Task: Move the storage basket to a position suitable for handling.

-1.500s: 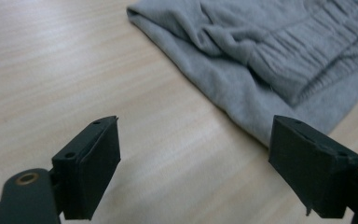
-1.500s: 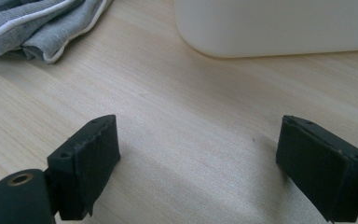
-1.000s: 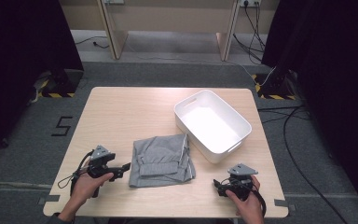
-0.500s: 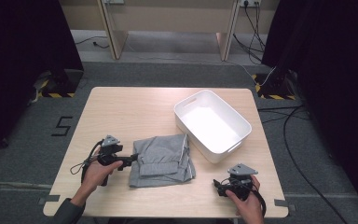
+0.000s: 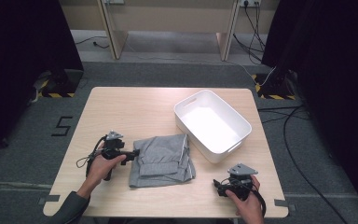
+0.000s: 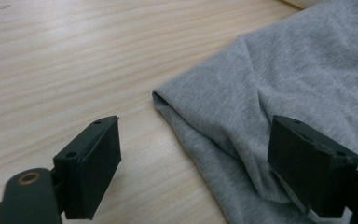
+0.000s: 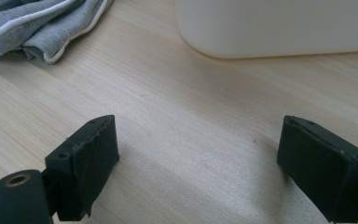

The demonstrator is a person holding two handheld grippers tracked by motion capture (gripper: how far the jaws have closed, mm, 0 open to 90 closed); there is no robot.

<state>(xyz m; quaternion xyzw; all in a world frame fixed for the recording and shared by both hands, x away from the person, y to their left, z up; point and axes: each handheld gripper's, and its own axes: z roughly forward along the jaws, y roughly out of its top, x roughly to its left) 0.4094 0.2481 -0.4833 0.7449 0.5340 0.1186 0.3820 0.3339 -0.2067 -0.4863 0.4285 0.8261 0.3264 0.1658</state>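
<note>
left gripper view: left tongs (image 6: 196,158) wide open, straddling grey cloth (image 6: 279,93) edge; right tongs (image 7: 198,168) open, empty

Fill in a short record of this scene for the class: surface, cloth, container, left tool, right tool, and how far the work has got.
surface: light wooden table
cloth: folded grey garment with white trim, lying flat near the front edge
container: white tub, nothing visible inside, to the right of the garment and apart from it
left tool: open, at the garment's left edge; one jaw over the fabric, the other over bare wood
right tool: open, low over bare table near the front right, holding nothing
progress: garment not yet gripped or lifted
</note>
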